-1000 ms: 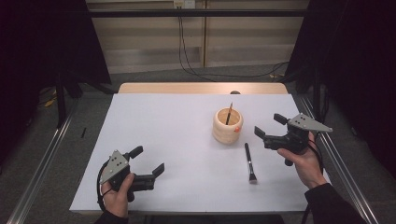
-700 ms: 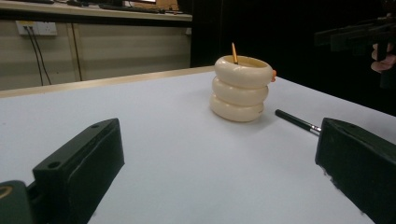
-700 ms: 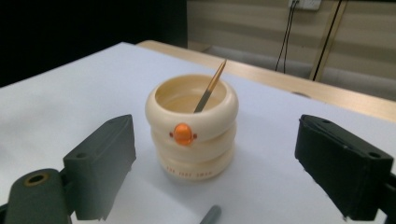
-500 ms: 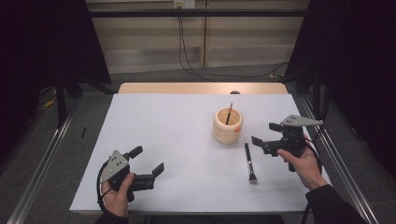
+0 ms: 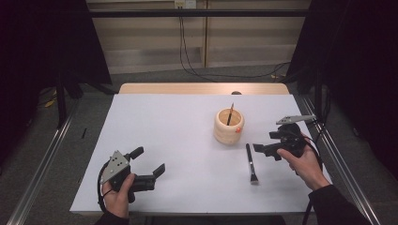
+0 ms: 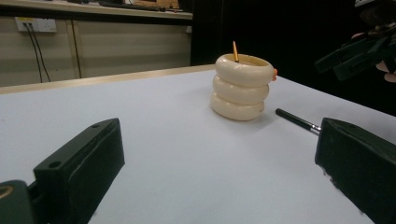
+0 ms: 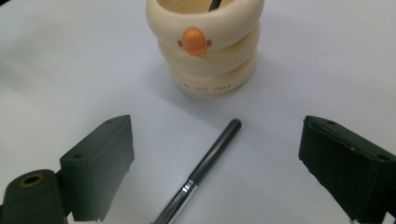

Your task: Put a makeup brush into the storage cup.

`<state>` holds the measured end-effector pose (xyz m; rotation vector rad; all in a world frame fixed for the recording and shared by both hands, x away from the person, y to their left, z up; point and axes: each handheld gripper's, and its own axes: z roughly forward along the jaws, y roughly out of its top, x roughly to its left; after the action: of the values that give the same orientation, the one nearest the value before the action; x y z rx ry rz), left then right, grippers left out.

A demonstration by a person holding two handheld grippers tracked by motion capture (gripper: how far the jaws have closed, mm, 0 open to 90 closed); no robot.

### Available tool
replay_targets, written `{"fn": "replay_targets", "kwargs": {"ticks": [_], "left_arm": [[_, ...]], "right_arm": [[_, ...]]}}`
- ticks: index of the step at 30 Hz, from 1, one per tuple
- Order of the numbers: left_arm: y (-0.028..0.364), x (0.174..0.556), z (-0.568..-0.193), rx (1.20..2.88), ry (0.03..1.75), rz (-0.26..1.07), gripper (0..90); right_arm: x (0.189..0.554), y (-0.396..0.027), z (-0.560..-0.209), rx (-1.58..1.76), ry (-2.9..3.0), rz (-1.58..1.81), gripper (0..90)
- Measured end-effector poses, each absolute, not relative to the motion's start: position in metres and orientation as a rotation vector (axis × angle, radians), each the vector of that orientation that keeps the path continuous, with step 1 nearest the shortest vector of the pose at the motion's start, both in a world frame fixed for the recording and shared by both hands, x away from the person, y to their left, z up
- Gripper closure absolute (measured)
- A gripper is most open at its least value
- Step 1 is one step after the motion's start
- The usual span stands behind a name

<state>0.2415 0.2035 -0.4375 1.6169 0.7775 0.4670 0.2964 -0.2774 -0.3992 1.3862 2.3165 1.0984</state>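
Just in front of the cream holder [image 5: 229, 126], on the white table [image 5: 178, 122], lies the black brush [image 5: 250, 161], its handle tip towards the holder. The right gripper [image 5: 266, 149] has come down from beside the holder to the brush, so a pickup looks imminent. Its jaws stand apart, straddling the handle without touching. The left gripper [image 5: 149, 165] rests open, well away.

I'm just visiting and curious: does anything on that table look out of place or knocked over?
Only one thing stands out: a makeup brush lies flat on the white table, just in front of the cream holder, where another brush stands upright. The right claw is open beside it. Nothing looks spilled or damaged.
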Motion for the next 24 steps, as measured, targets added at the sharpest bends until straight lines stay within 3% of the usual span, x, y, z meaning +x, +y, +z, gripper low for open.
{"fn": "replay_targets", "kwargs": {"ticks": [14,24], "left_arm": [[0.203,0.242,-0.438,1.619,0.777,0.457,1.4],[0.203,0.242,-0.437,1.627,0.765,0.462,1.4]], "right_arm": [[0.305,-0.27,-0.405,1.435,2.473,0.956,13.8],[0.311,-0.263,-0.408,1.471,2.54,0.837,28.3]]}}
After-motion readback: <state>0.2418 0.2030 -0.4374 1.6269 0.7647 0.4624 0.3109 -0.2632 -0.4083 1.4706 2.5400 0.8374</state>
